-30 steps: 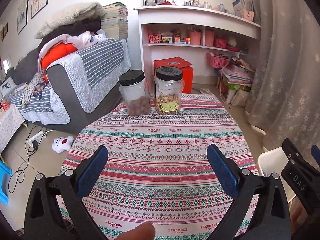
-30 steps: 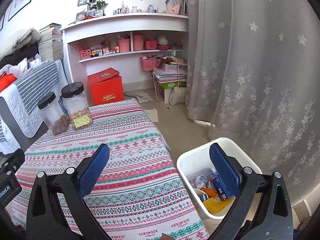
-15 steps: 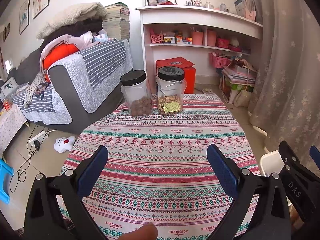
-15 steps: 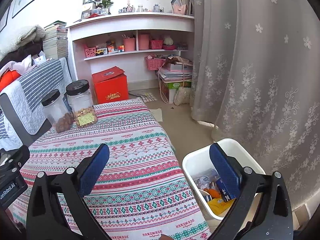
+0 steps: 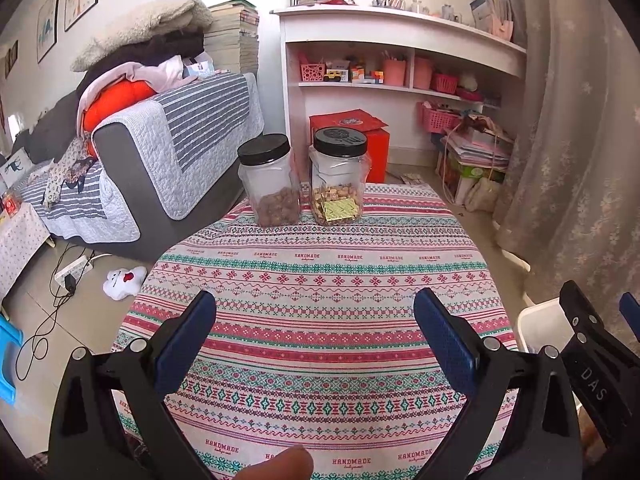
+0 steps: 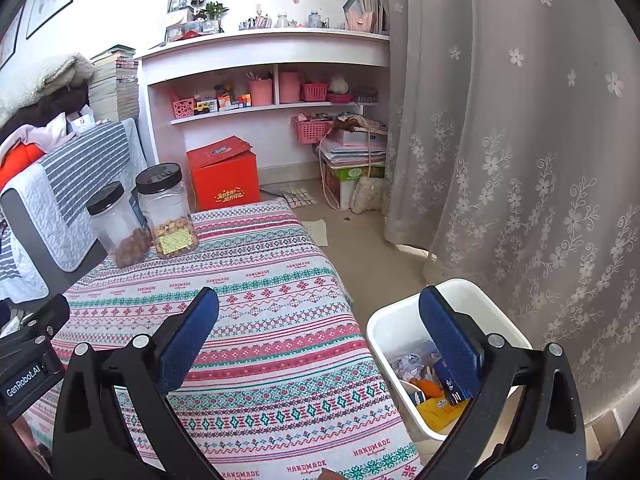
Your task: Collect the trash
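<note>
Where the trash lies, inside the white rectangular plastic bin on the floor beside the table, a small heap of wrappers and packets shows: something orange, a yellow packet, a dark blue carton and some crinkled clear film, too jumbled to count. That bin sits under and just behind the right-hand finger of the right gripper, whose two blue-padded jaws stand spread wide with nothing between them; its left-hand finger hangs over the cloth. One corner of the same bin peeps in past the right-hand finger of the left gripper, which is likewise spread wide and empty, both fingers above the cloth and touching nothing. A fingertip of the person shows at the bottom edge between those jaws.

Beneath both grippers spreads the table's striped red, green and white patterned cloth, printed with "HANDMADE". Straight ahead of the left gripper's jaws, at the far edge, stand two clear plastic jars with black screw lids, side by side and nearly touching: the left jar holds brown nuts, the right jar holds paler nuts and a gold packet. Beyond them stands one red cardboard box on the floor against a white shelf unit. To the left of the jaws sits a grey sofa draped in a striped quilt; to the right hangs a pale flowered curtain.
</note>
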Demonstrator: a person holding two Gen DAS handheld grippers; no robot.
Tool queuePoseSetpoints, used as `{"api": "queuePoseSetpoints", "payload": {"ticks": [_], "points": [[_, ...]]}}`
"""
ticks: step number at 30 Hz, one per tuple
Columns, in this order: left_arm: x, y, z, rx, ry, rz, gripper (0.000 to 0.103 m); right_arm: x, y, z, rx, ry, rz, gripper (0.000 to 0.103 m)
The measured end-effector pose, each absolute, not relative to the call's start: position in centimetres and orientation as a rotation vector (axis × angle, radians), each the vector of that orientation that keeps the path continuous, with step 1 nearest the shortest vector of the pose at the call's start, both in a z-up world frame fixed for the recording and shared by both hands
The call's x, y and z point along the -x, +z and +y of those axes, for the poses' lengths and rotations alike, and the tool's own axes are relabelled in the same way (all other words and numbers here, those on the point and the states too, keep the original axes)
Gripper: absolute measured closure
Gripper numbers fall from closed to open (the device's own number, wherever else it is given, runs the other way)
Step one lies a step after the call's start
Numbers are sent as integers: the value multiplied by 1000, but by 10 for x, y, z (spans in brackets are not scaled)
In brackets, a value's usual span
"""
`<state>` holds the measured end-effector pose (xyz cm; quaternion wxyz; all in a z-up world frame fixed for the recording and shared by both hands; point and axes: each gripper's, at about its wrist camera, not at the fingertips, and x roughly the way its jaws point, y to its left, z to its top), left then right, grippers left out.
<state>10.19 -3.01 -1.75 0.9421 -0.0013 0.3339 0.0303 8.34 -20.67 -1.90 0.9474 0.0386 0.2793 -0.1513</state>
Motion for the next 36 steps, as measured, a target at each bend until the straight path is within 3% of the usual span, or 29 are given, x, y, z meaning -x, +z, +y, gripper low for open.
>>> {"api": "queuePoseSetpoints", "payload": {"ticks": [36], "points": [[-106,-24,-34,5,70,708,7,-83,-20,-206,-84,-306,576,7]]}}
